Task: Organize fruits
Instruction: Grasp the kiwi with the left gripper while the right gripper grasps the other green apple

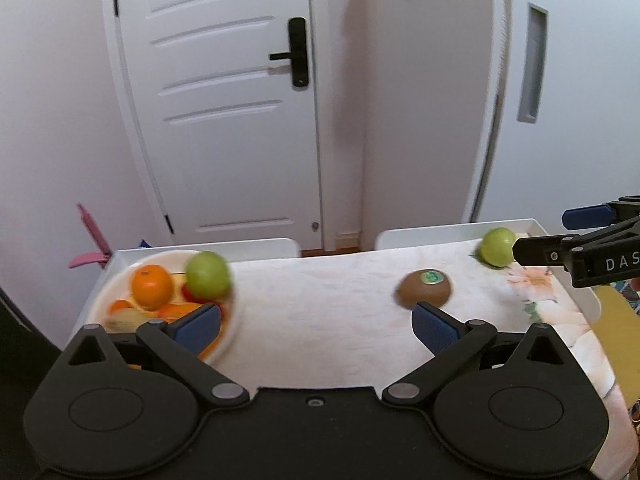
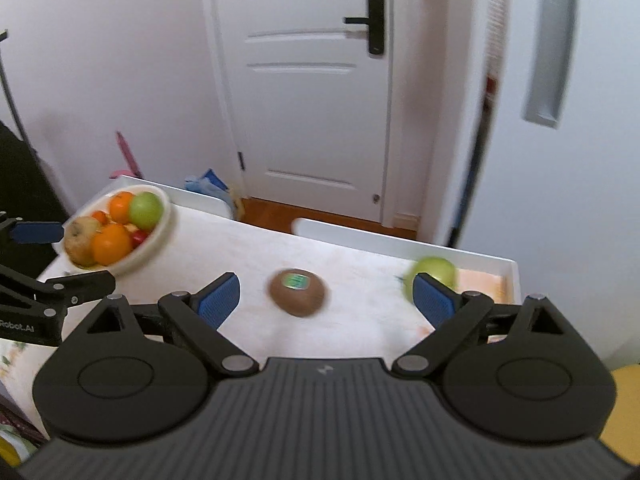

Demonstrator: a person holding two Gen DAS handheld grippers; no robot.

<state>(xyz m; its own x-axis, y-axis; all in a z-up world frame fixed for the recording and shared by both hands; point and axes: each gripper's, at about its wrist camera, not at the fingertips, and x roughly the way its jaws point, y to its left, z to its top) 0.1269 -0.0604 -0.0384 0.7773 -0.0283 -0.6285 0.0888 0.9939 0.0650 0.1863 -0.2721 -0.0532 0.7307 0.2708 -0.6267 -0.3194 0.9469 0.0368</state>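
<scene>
- Left gripper is spread wide, nothing between its blue pads. It hovers low over the table, and its left pad covers the near part of the bowl.
- Right gripper is wide apart too and holds nothing. Its right pad cuts off the lower left of the loose green apple.
- The kiwi sits on the cloth mid-table, brown, with a green sticker on top. In the right wrist view it lies in the gap between the pads, a bit beyond them. It's smeared by motion blur, so I can't read the sticker.
- That loose apple sits near the table's far right corner, well apart from the bowl.
- The bowl is at the far left, piled up: a second green apple, oranges and something red that's mostly buried.
- Only the right wrist view shows a brownish, rough-skinned fruit at the bowl's near edge. In the left view that spot is blurry and half hidden.
- Each view catches the other gripper poking in from the side.
- A white door stands behind the table.
</scene>
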